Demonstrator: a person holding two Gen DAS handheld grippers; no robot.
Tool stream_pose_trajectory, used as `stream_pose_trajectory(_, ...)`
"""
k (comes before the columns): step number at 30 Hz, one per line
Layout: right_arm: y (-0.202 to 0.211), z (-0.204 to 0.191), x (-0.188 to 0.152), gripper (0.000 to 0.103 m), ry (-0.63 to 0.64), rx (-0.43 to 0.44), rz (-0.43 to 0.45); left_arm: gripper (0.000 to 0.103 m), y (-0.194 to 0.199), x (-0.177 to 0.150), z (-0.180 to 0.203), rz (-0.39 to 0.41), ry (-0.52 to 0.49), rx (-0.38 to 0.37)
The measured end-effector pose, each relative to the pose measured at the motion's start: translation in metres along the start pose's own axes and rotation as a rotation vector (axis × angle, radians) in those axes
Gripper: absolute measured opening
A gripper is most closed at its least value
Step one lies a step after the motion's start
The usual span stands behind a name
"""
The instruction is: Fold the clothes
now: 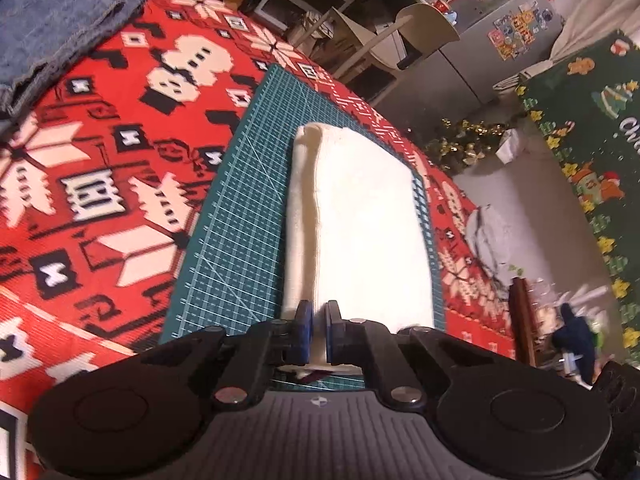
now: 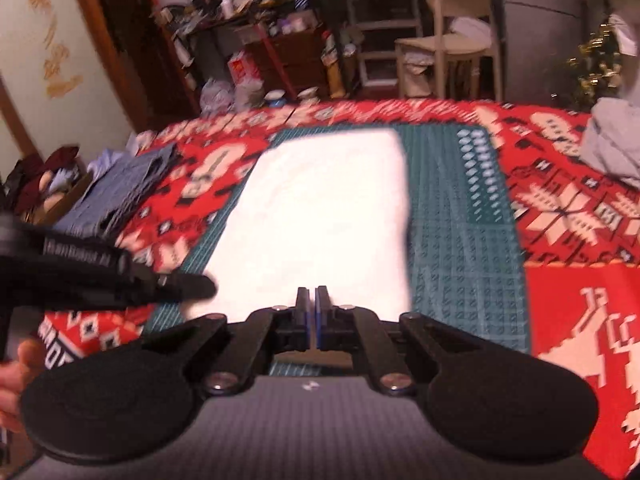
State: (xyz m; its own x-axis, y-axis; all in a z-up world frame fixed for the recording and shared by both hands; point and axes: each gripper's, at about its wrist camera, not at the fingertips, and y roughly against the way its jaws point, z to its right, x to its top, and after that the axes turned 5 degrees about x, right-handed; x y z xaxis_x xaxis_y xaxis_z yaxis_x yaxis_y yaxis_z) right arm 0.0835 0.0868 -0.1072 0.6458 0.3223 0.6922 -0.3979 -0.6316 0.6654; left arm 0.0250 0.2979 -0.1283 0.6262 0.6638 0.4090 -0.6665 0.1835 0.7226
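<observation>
A white folded garment (image 1: pixel 360 216) lies on the green cutting mat (image 1: pixel 240 220), a thick fold running along its left side. My left gripper (image 1: pixel 317 320) is at its near edge, blue pads shut on the white cloth that shows between them. In the right wrist view the same white garment (image 2: pixel 320 208) is blurred, and the left gripper (image 2: pixel 200 290) reaches in from the left at its near left corner. My right gripper (image 2: pixel 312 300) hovers over the near edge, fingers shut together with nothing seen between them.
A red patterned tablecloth (image 1: pixel 100 184) covers the table. Folded blue denim (image 1: pixel 52 24) lies at the far left, and again denim (image 2: pixel 120 192) in the right view. A grey garment (image 2: pixel 612 144) is heaped at the right edge. A chair (image 2: pixel 456 32) and cluttered shelves stand behind.
</observation>
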Motion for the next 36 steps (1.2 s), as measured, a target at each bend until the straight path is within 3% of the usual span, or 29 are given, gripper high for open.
stream_pose_trajectory(6, 0.007, -0.012, -0.005, 0.003, 0.084, -0.002, 0.016, 0.006, 0.007, 0.000, -0.002, 0.012, -0.007, 0.011)
stream_pose_trajectory(10, 0.013, -0.007, 0.007, 0.003, 0.073, -0.013, 0.059, 0.008, 0.023, -0.001, 0.005, 0.098, -0.057, 0.038)
stream_pose_trajectory(13, 0.036, 0.013, 0.018, 0.004, 0.000, -0.027, 0.103, 0.008, 0.032, 0.004, 0.007, 0.158, -0.064, -0.018)
stream_pose_trajectory(17, 0.053, 0.037, 0.022, 0.008, -0.049, -0.048, 0.101, 0.008, 0.018, 0.008, 0.026, 0.133, -0.127, -0.110)
stream_pose_trajectory(20, 0.053, 0.036, 0.010, 0.008, -0.058, -0.057, 0.073, 0.007, -0.002, 0.005, 0.041, 0.085, -0.200, -0.081)
stream_pose_trajectory(23, 0.051, 0.031, -0.002, 0.009, -0.047, -0.071, 0.044, 0.007, -0.012, -0.003, 0.048, 0.051, -0.274, 0.007)
stream_pose_trajectory(26, 0.051, 0.006, -0.010, 0.009, 0.113, -0.106, 0.036, 0.007, -0.004, -0.017, 0.052, 0.062, -0.372, 0.073)
stream_pose_trajectory(30, 0.056, -0.027, -0.012, 0.015, 0.491, -0.158, 0.057, 0.007, 0.012, -0.020, 0.059, 0.113, -0.489, 0.098)
stream_pose_trajectory(34, 0.061, -0.046, -0.029, 0.021, 0.889, -0.191, 0.067, 0.009, 0.022, -0.017, 0.077, 0.153, -0.706, 0.122)
stream_pose_trajectory(36, 0.058, -0.044, -0.039, 0.021, 0.983, -0.186, 0.056, 0.009, 0.023, -0.020, 0.083, 0.146, -0.826, 0.143)
